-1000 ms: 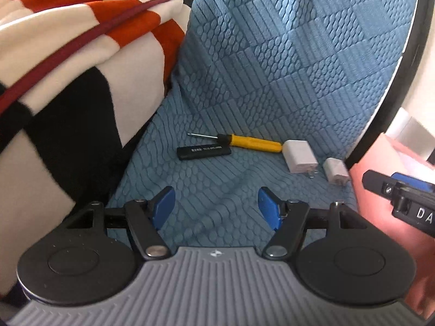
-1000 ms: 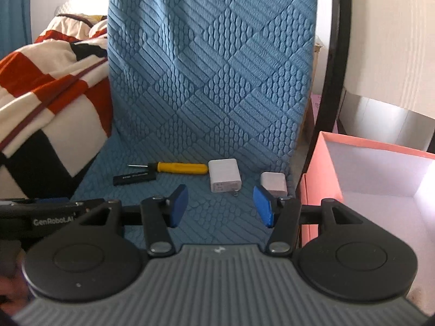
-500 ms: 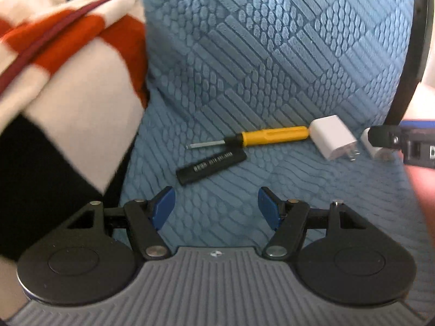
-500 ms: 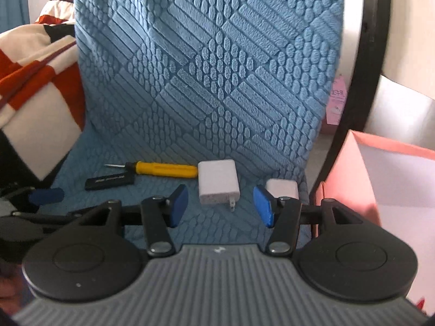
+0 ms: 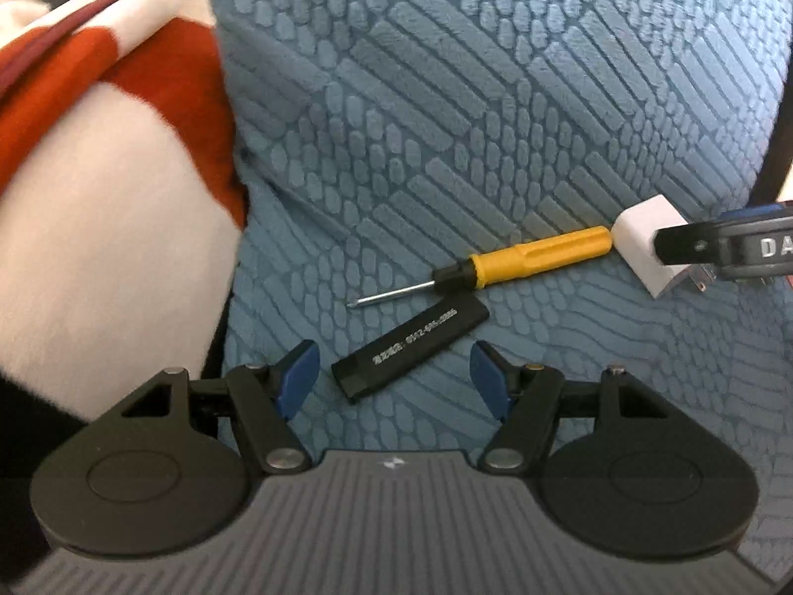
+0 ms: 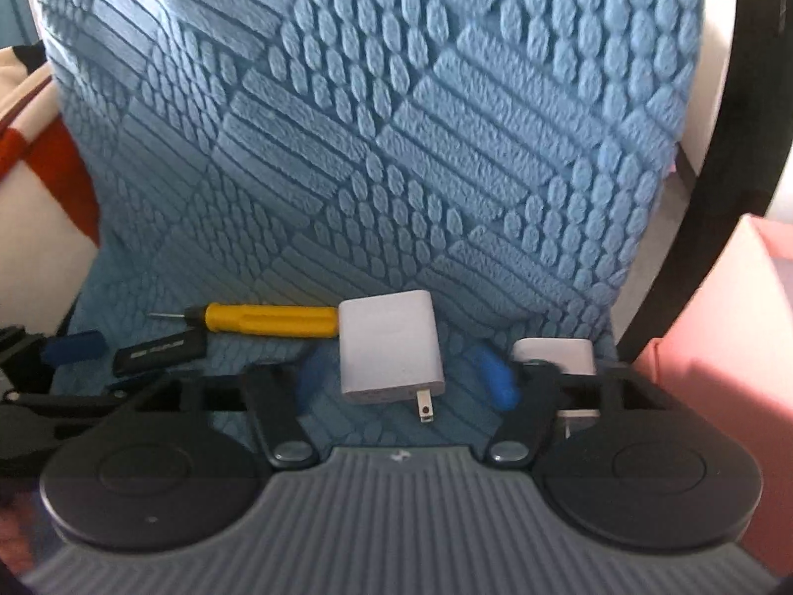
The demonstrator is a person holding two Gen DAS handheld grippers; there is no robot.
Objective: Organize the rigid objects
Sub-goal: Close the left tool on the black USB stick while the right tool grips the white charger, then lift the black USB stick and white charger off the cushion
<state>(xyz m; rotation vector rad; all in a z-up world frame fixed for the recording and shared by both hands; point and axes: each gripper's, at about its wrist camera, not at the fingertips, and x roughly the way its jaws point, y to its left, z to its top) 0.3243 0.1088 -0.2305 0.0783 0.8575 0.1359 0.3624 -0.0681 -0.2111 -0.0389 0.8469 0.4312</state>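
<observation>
On the blue quilted cushion (image 5: pixel 446 124) lie a black USB stick (image 5: pixel 410 347), a yellow-handled screwdriver (image 5: pixel 535 260) and a white charger plug (image 5: pixel 644 248). My left gripper (image 5: pixel 391 372) is open, its blue pads on either side of the near end of the black stick. My right gripper (image 6: pixel 404 377) is open, with the large white charger (image 6: pixel 389 352) between its pads. A smaller white charger (image 6: pixel 555 354) lies just right of the right pad. The screwdriver (image 6: pixel 272 320) and black stick (image 6: pixel 158 347) show at left.
A folded red, white and black blanket (image 5: pixel 99 198) lies left of the cushion. A pink box (image 6: pixel 718 347) stands at the right. A black curved frame (image 6: pixel 733 148) edges the cushion's right side. The right gripper (image 5: pixel 718 248) reaches in over the white charger.
Both grippers have moved forward and down toward the objects. The left now brackets the black stick; the right now brackets the large white charger. Both stay open.
</observation>
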